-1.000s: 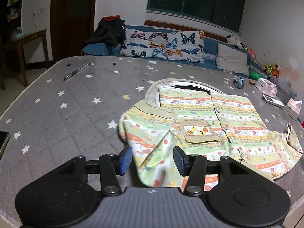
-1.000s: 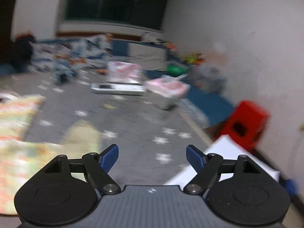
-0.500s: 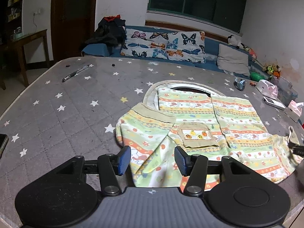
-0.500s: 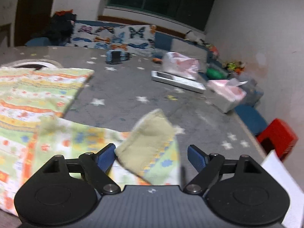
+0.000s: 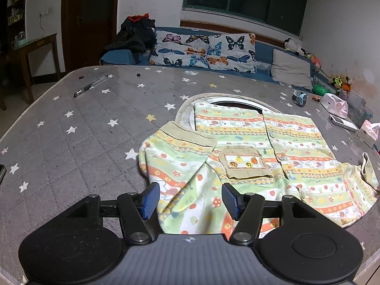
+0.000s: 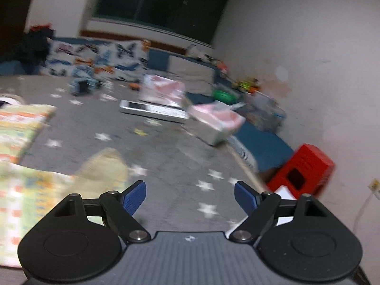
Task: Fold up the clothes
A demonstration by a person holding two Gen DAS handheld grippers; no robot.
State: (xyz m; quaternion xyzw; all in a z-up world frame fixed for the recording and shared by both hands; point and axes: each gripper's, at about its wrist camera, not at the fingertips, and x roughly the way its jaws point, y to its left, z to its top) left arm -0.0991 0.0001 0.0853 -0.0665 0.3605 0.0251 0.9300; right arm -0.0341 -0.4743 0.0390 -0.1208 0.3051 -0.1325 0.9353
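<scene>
Green-orange striped shirt (image 5: 273,142) on grey, white-starred mattress (image 5: 83,128).

One shirt (image 5: 249,147); one pen (image 5: 91,86); two tissue boxes (image 5: 334,103) (image 5: 367,133); one remote (image 5: 342,122); one watch (image 5: 299,97); one red stool (image 6: 302,174); two hand-held grippers (image 5: 188,200) (image 6: 190,196).

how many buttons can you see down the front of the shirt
3 buttons on the shirt, seen in the left wrist view: one high on the placket, one beside the pocket, one near the hem. Folds may hide more.
</scene>
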